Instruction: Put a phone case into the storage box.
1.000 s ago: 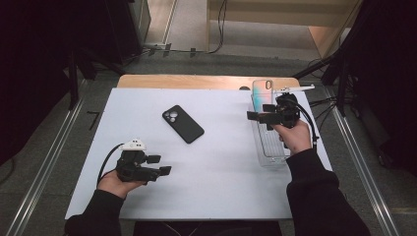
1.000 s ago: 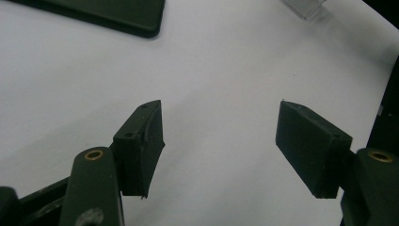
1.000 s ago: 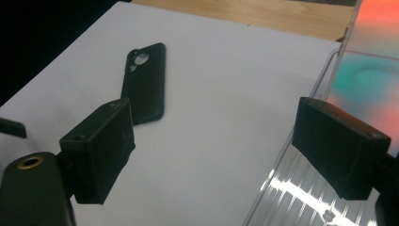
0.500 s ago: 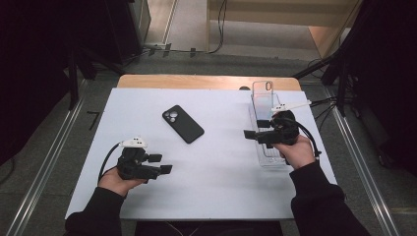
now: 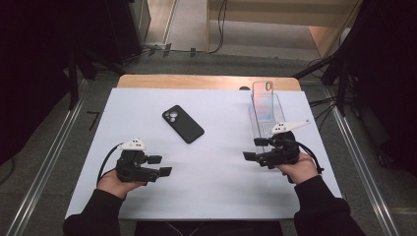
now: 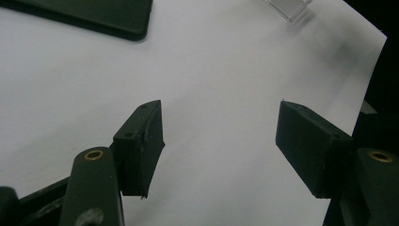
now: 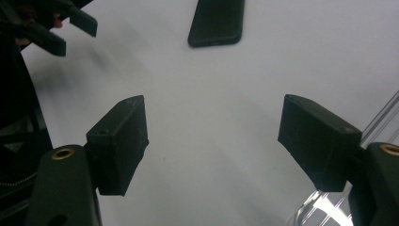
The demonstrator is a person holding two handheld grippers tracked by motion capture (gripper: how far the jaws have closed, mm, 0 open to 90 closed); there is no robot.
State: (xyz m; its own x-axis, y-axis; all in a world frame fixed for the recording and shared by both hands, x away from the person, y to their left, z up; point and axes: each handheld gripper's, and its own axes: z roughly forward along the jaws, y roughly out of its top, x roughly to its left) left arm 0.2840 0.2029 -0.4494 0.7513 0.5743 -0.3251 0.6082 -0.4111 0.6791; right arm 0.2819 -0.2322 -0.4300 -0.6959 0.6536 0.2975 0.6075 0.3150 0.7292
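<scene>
the black phone (image 5: pixel 183 124) lies flat on the white table (image 5: pixel 221 191), tilted on a diagonal, camera lenses toward the far left, well apart from both grippers and roughly between them but farther from the person. in the right gripper view the same phone (image 7: pixel 217 22) sits beyond the two black jaws, nothing between them and it but bare white surface; in the left gripper view its edge (image 6: pixel 94 14) shows at the upper left.

the right gripper (image 5: pixel 252 156) hovers low over the near right part of the table, held in the person's right hand (image 5: pixel 297 167), jaws pointing left toward the middle. its jaws stand apart with nothing between them (they have just been closing a little). just beyond it stands the clear tray (image 5: pixel 265 118) near the right edge, with a clear phone case (image 5: pixel 262 98) propped upright at its far end.

the left gripper (image 5: pixel 163 166) rests in the left hand (image 5: pixel 115 182) at the near left, jaws pointing right, wide apart and empty, only white table showing in the gap.
</scene>
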